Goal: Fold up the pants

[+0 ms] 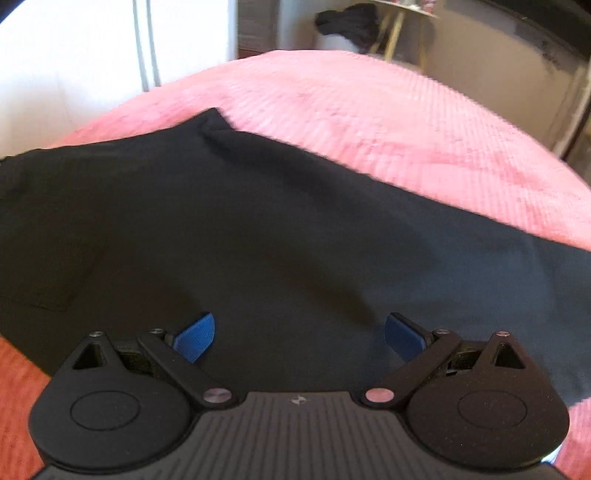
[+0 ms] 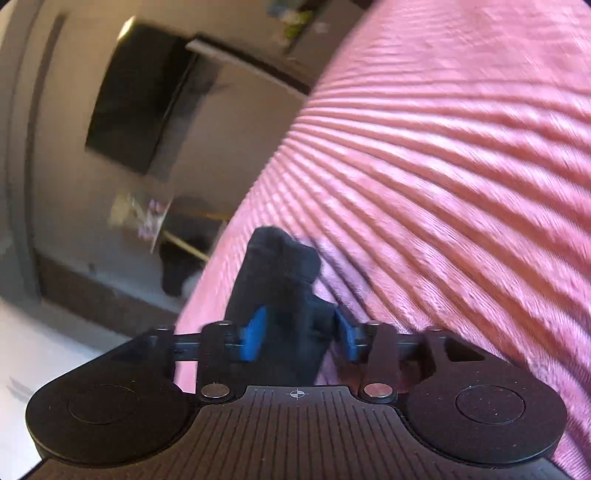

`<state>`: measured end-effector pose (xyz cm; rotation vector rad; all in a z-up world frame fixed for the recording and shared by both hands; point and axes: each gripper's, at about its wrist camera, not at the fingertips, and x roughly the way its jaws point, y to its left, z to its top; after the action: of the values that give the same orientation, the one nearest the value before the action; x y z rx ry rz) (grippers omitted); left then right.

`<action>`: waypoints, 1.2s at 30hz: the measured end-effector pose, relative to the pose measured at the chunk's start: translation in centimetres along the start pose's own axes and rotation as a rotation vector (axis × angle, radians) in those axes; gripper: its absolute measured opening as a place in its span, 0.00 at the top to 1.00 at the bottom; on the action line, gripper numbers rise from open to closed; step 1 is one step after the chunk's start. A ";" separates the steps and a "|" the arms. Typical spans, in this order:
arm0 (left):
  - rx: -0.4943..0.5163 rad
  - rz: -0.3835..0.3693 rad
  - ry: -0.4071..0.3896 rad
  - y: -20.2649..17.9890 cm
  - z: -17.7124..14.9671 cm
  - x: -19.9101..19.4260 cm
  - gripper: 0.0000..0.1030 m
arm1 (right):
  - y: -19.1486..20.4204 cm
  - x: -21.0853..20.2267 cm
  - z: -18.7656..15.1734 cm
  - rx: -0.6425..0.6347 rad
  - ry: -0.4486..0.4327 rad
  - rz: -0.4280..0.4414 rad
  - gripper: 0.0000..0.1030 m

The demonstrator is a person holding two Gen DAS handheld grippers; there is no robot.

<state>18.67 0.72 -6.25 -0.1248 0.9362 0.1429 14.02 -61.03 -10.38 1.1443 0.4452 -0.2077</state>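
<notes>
Black pants (image 1: 258,229) lie spread flat across a pink ribbed bedcover (image 1: 406,122), with one corner pointing toward the far edge. My left gripper (image 1: 299,338) hovers just over the near part of the fabric. Its blue pads (image 1: 195,338) stand wide apart with nothing between them. In the right wrist view, a bunched end of the black pants (image 2: 280,266) sticks up between the blue pads of my right gripper (image 2: 300,334), which is shut on it above the pink cover (image 2: 443,184). The view is tilted and blurred.
Beyond the bed's far edge stand a white door or wardrobe (image 1: 110,55), a dark heap of clothes on a white bin (image 1: 347,26) and a gold-legged table (image 1: 395,33). A dark screen (image 2: 136,99) hangs on the wall past the bed's edge.
</notes>
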 end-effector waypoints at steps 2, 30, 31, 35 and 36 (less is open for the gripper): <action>-0.020 0.033 0.006 0.9 0.0 0.3 0.04 | 0.5 0.5 -0.1 -0.033 0.005 -0.018 0.49; 0.028 0.159 -0.075 5.9 5.3 6.6 0.03 | 2.4 1.6 -2.1 -0.045 -0.037 -0.140 0.49; 0.030 0.157 -0.086 6.0 5.0 6.6 0.03 | 2.1 1.7 -2.1 -0.019 -0.043 -0.120 0.49; -0.003 0.128 -0.074 6.4 4.1 5.0 0.04 | 1.2 1.9 -1.6 0.064 -0.039 -0.051 0.60; -0.009 0.111 -0.068 6.5 3.7 4.6 0.04 | 0.9 2.0 -1.4 0.076 -0.028 -0.048 0.83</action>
<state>23.16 8.06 -8.05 -0.0760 0.8747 0.2521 15.78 -59.29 -11.00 1.2048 0.4434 -0.2844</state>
